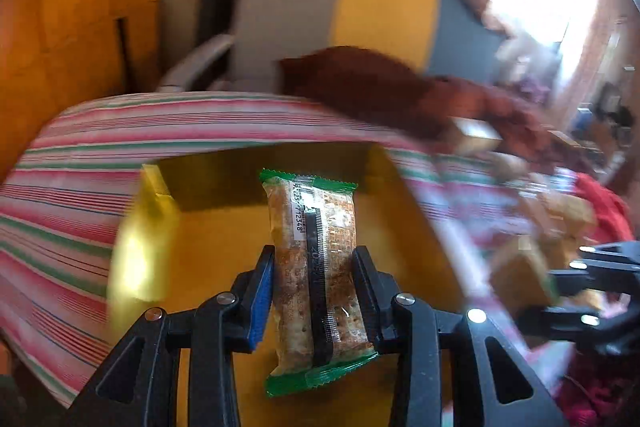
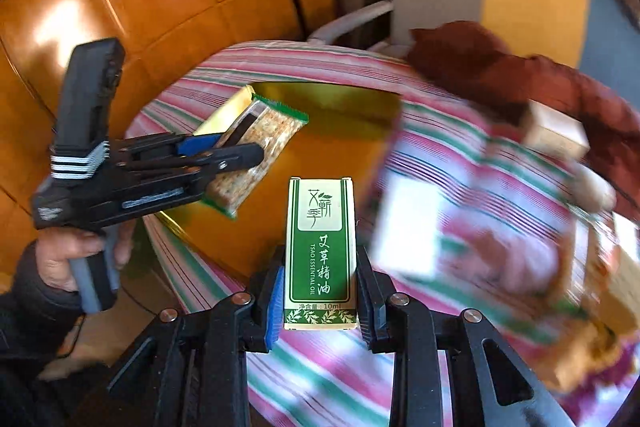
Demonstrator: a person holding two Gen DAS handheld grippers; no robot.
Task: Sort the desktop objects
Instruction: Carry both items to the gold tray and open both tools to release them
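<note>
At the far left of the right wrist view, the person's left hand (image 2: 66,259) gripped the handle of the left gripper (image 2: 244,157). That gripper was closed on a clear cracker packet with green crimped ends (image 1: 316,271), clamped across its lower half and held above the open yellow-gold cardboard box (image 1: 404,211). The box sat on the counter, which was covered by a pink, green and white striped cloth (image 1: 68,199).

Further right, the right gripper (image 2: 320,291) was closed on a small green-and-white essential oil carton (image 2: 320,251), held upright near the box's front edge, apparently over the cloth rather than over the box.

To the right of the box the pictures were smeared with motion. A small tan carton (image 2: 556,135) lay beside a dark red garment (image 2: 500,71); the other blurred packets there could not be told apart.

The risks seemed twofold. The packet was slippery film gripped off-centre, so a quick swing might let it twist or slide out short of the box. With both grippers converging on one box, the carton could knock the packet or the other gripper, and releasing too early would drop it on the cloth.
</note>
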